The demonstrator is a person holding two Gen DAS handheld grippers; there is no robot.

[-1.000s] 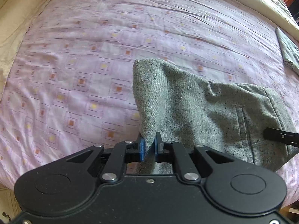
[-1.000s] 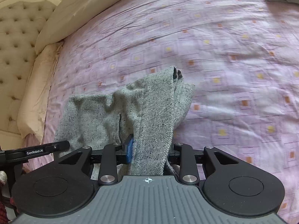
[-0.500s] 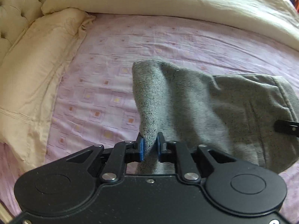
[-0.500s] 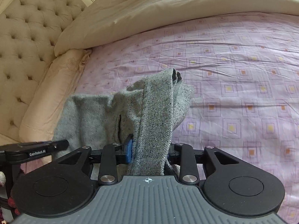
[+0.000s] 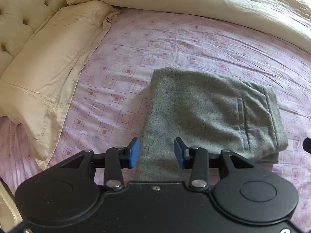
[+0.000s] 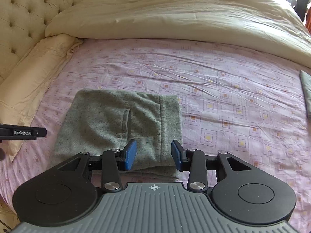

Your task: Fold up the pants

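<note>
Lying folded into a compact grey rectangle, the pants (image 5: 210, 114) rest flat on the bed's pink patterned sheet (image 5: 120, 73), near the bed's front edge, toward the headboard end. A back pocket and the waistband face up. The left tool (image 5: 157, 152) hangs just above the fold's near left corner; its blue-padded jaws are opening, with cloth seen in the gap below but no pad pressing on it. The right tool (image 6: 153, 155) hangs above the near right corner at the waistband; its jaws are also opening and grip nothing. A cream pillow (image 5: 50, 66) lies at the headboard end beside a tufted headboard (image 6: 25, 13), and a cream duvet (image 6: 175, 17) covers the far side. Another grey cloth (image 6: 306, 93) lies well apart.
</note>
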